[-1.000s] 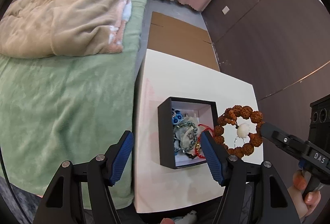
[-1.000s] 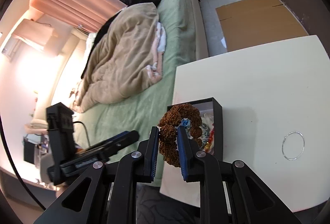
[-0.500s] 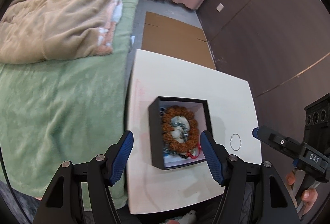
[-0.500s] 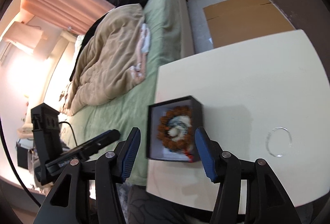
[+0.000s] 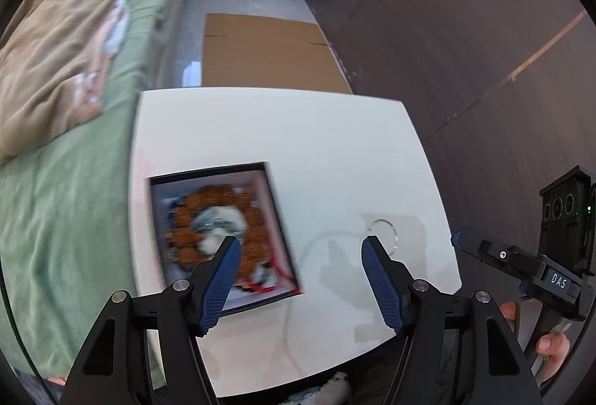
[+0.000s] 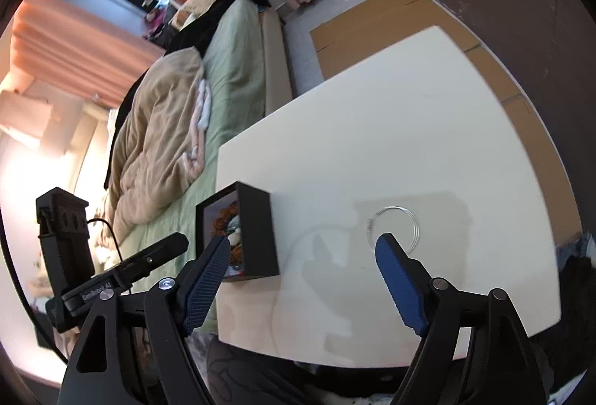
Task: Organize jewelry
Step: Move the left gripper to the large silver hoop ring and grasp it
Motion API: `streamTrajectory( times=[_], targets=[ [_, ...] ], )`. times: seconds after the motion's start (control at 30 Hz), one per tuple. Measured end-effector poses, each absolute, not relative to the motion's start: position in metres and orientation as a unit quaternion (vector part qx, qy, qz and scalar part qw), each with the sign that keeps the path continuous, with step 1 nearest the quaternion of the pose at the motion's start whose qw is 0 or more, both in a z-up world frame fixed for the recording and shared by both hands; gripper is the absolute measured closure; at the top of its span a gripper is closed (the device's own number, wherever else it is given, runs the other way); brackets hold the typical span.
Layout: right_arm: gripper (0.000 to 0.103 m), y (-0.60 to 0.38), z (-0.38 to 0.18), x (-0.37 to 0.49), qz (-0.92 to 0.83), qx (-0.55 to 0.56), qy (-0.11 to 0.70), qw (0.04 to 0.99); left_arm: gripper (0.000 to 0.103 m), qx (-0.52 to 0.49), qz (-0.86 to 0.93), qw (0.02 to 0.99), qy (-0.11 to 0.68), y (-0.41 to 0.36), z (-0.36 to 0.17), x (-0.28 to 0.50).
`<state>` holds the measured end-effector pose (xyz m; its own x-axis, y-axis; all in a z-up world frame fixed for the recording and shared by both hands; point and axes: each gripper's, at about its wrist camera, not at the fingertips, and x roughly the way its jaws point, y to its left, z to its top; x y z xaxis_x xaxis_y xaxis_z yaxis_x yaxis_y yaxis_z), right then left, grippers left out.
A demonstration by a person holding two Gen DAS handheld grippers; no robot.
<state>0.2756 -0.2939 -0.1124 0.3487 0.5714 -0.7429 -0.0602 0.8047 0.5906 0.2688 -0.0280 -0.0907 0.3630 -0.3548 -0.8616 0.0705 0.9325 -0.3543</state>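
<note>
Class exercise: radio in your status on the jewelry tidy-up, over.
Left tongs open, empty. Right tongs just opened, empty. Brown beaded bracelet in black square box. Thin silver hoop on white table, path clear.

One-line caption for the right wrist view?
Open right tool above white table, between black box of jewelry and thin silver wire bangle.
</note>
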Motion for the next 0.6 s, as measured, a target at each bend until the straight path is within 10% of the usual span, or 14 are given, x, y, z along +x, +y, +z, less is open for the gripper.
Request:
streamTrajectory(
  times=[0.6],
  targets=[
    [0.022, -0.376, -0.152, 0.254, 0.103, 0.27, 0.509, 0.811, 0.046, -0.02, -0.17, 0.784, 0.596, -0.145, -0.141, 0.296]
  ],
)
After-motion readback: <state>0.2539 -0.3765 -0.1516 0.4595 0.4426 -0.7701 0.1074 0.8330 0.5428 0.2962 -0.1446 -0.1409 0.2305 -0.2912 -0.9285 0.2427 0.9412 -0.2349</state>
